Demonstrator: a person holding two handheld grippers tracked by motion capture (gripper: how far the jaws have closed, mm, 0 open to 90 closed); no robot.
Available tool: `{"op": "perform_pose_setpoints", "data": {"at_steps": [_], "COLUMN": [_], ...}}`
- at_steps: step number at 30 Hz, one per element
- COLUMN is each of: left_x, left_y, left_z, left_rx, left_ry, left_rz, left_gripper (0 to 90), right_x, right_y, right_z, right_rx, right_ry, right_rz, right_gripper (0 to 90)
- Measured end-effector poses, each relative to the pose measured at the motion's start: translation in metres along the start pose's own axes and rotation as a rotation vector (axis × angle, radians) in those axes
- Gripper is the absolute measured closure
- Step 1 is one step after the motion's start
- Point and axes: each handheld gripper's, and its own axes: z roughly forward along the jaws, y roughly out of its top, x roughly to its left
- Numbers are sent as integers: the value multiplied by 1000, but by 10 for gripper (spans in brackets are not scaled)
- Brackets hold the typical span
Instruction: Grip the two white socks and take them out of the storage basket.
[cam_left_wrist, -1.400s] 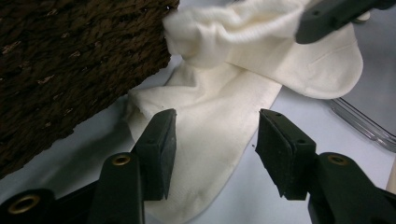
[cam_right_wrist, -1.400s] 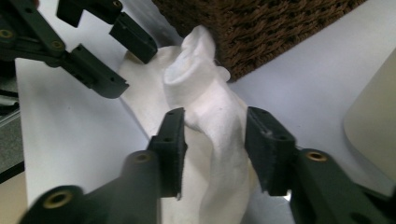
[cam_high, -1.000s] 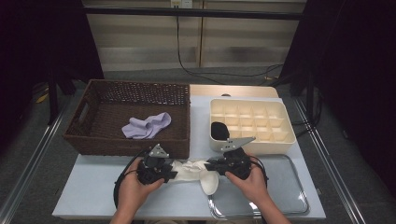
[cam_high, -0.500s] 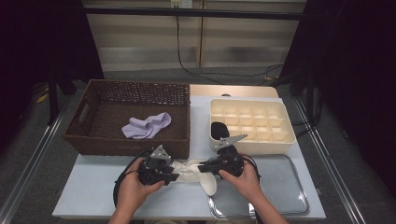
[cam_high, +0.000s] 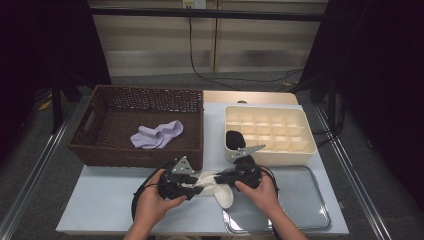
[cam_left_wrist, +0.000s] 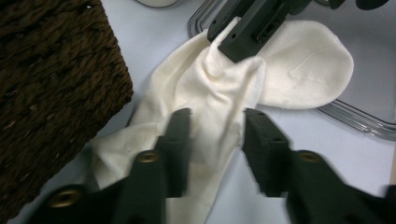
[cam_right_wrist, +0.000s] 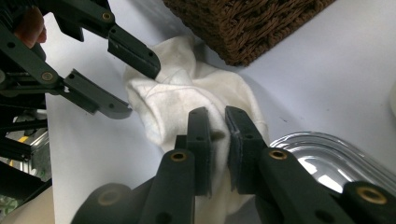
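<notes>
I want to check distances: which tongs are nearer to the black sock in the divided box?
Right. The right tongs lie just below the black sock; the left tongs are farther, by the basket.

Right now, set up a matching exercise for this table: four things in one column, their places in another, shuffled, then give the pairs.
Things:
1. cream sock
2. lilac cloth
3. black item
4. metal tray

Places:
A. in a corner cell of the cream divided box
B. at the table's near right corner
C. inside the wicker basket
D. on the table between the two tongs, toe lapping onto the tray

Pairs: 1-D, 2-C, 3-A, 4-B
</notes>
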Motion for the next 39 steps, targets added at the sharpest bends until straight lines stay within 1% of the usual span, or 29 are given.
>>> {"op": "perform_pose_setpoints", "data": {"at_steps": [1,2,3,4,5,6,8,9,10,11,12,14,18,21,22,24,26,27,30,32,36,38,39], "left_x": [0,1,1,1,2,2,3,4,5,6,7,9,13,16,16,17,19,20,22,24,26,26,27], "left_y": [-1,-1,-1,-1,-1,0,2,3,3,4,4,5,8,9,10,11,11,11,12,12,10,11,11], "left_z": [3,4,5,6,6,6,4,3,2,1,0,-1,-4,-5,-5,-7,-8,-8,-9,-8,-8,-9,-10], "left_rx": [-7,4,23,31,36,39,33,30,21,12,11,2,-9,-29,-37,-41,-44,-44,-65,-69,-85,-83,-85], "left_ry": [-12,-22,-30,-31,-35,-36,-35,-38,-31,-34,-39,-35,-41,-39,-39,-38,-42,-42,-44,-45,-40,-40,-35], "left_rz": [-8,-4,-21,-26,-23,-51,-79,-84,-101,-119,-125,-136,-170,-185,-192,-195,-200,-203,-219,-227,-248,-254,-256], "left_gripper": [673,701,737,763,791,826,838,840,843,846,847,848,850,850,850,850,850,850,850,850,850,850,850], "right_x": [1,1,1,2,2,3,5,6,6,7,9,11,15,14,12,8,4,2,-3,-7,-9,-8,-7], "right_y": [0,-1,-1,-2,-2,-3,-5,-7,-8,-10,-13,-17,-30,-37,-40,-45,-49,-49,-52,-53,-53,-52,-51], "right_z": [0,0,-1,-2,-2,-4,-10,-13,-16,-21,-25,-31,-44,-46,-46,-45,-46,-48,-52,-55,-57,-59,-60], "right_rx": [2,-1,-6,-9,-13,-16,-21,-26,-30,-35,-36,-36,-35,-19,-13,-5,-3,-9,-26,-32,-56,-67,-73], "right_ry": [-6,-7,-10,-15,-22,-30,-52,-57,-59,-65,-64,-69,-86,-106,-115,-115,-131,-140,-168,-174,-210,-213,-222], "right_rz": [1,-2,1,2,2,-3,-12,-14,-17,-15,-17,-23,-22,-27,-28,-6,3,9,23,36,49,48,46], "right_gripper": [777,766,747,716,688,662,624,618,598,580,576,554,538,537,546,569,571,571,571,577,574,570,568]}}
